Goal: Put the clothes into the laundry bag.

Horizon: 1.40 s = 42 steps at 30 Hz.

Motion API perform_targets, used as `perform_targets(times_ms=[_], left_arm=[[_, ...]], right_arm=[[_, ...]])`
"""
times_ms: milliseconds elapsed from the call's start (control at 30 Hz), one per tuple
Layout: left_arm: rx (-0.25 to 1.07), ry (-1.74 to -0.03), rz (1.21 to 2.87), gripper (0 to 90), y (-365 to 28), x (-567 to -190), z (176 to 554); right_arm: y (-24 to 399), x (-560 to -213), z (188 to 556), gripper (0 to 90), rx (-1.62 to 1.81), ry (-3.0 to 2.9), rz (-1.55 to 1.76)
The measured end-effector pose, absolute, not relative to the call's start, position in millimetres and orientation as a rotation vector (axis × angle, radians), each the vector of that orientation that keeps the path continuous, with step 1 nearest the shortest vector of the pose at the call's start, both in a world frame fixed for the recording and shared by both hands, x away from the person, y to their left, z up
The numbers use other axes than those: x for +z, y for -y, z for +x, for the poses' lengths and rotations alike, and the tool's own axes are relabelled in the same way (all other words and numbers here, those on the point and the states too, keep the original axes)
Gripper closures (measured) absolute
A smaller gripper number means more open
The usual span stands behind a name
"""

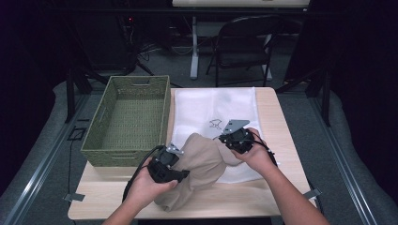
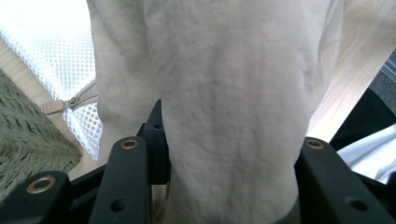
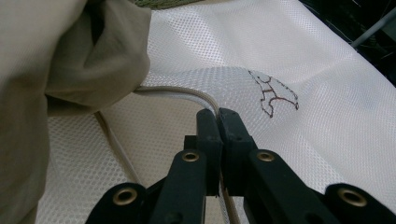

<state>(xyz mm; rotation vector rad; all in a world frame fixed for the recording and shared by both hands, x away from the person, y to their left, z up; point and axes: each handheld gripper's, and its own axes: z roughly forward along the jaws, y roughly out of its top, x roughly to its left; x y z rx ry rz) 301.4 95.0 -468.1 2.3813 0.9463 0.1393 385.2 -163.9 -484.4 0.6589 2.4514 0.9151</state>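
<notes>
**Feed the garment into the held-open bag**

The mesh laundry bag (image 1: 213, 110) lies flat on the table (image 1: 277, 140), beside the green basket (image 1: 129, 117). You have the beige garment (image 1: 202, 164) bunched at the bag's mouth. Your left gripper (image 2: 224, 154) clamps a thick fold of it; push that fold deep inside. Your right gripper (image 3: 218, 116) is pinched together on the bag's rim cord (image 3: 187, 92); lift it higher to widen the opening.

table (image 1: 277, 122) | green basket (image 1: 129, 119) | white mesh bag (image 1: 206, 110) | beige garment (image 1: 202, 168)
</notes>
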Motion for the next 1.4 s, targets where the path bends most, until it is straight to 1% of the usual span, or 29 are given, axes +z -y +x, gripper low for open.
perform_targets(times_ms=[767,1133,1233,1400], left_arm=[[0.108,-0.868,2.416,56.7,-82,-467,284],[0.094,-0.852,2.431,56.7,-73,-475,283],[0.066,-0.847,2.438,56.8,-70,-477,282],[0.072,-0.846,2.453,56.8,-68,-481,283]], right_arm=[[161,-484,387,87.8,0.951,-2.448,0.682],[160,-484,387,87.8,0.947,-2.449,0.678],[160,-484,388,87.8,0.963,-2.445,0.684],[159,-482,387,87.8,0.981,-2.438,0.68]])
